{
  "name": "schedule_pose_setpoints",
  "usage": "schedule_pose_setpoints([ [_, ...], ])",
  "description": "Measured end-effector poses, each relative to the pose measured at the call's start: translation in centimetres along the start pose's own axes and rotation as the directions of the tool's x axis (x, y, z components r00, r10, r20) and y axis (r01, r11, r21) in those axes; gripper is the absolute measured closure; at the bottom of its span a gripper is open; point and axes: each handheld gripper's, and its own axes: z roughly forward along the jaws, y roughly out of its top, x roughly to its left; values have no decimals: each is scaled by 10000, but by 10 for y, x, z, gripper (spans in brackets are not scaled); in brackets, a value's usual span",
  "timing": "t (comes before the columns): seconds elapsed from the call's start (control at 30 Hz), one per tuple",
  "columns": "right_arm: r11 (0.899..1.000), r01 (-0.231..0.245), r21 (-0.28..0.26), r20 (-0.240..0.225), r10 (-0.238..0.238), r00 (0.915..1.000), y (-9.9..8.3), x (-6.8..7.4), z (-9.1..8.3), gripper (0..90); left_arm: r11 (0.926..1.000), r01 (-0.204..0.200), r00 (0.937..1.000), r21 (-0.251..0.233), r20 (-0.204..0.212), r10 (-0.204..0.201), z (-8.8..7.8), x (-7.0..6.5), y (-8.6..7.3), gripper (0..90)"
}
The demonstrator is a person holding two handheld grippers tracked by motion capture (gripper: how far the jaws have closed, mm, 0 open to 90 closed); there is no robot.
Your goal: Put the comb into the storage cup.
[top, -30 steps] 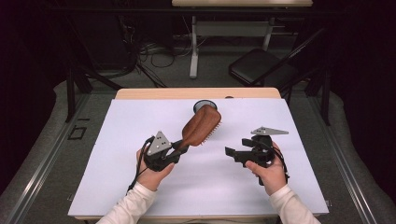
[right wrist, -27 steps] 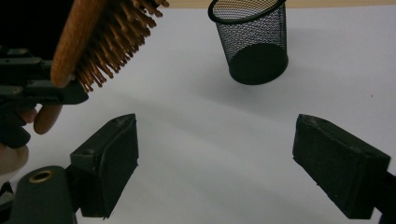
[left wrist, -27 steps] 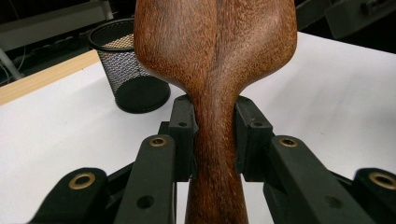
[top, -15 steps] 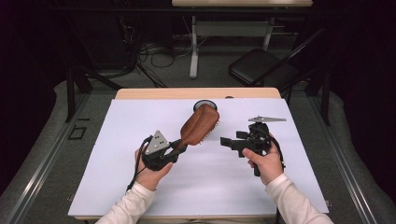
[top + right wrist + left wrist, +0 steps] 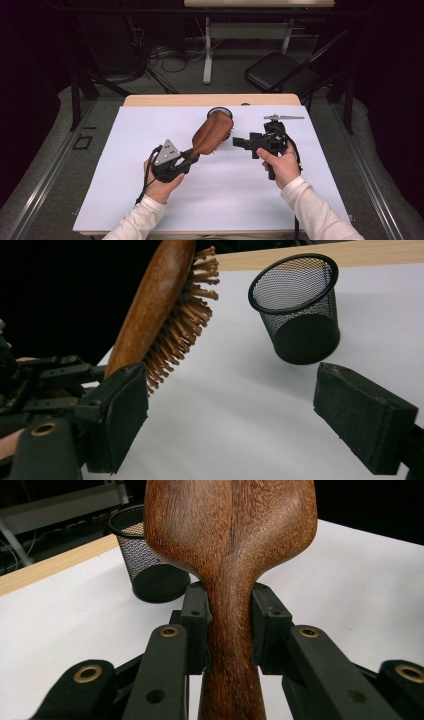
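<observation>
My left gripper (image 5: 225, 630) clamps the brown wooden paddle hairbrush (image 5: 212, 133) by its handle, head projecting beyond the jaws. My right gripper (image 5: 230, 425) stands released, jaws wide, just beside the bristles.

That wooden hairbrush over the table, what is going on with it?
A person at a white-covered table holds a claw tool in each hand. The left claw is clamped on the handle of the wooden hairbrush, holding it up off the table with its bristles toward the right claw. That one is open, holds nothing and points at the brush. A black mesh cup stands upright behind the brush.
</observation>
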Motion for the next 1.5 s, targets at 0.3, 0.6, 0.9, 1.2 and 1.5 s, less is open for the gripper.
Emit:
schedule_pose_setpoints([
  [0.3,9996,-281,-78,-254,279,9993,9,2,3,141,10000,-8,10000,29,-3,8,1,0,-1,718],
  [0.6,9979,-640,-12,-521,639,9966,14,2,8,141,10000,-52,10000,40,18,52,2,-2,-1,718],
  [0.9,9953,-959,-123,-777,947,9925,18,1,14,141,9999,-117,9999,76,88,116,3,-4,-1,718],
  [1.2,9944,-1049,-107,-914,1035,9904,21,4,20,141,9999,-162,9997,29,191,161,4,-8,0,718],
  [1.5,9925,-1216,-84,-1047,1200,9872,22,4,27,143,9998,-213,9995,13,214,213,5,-10,0,718],
])
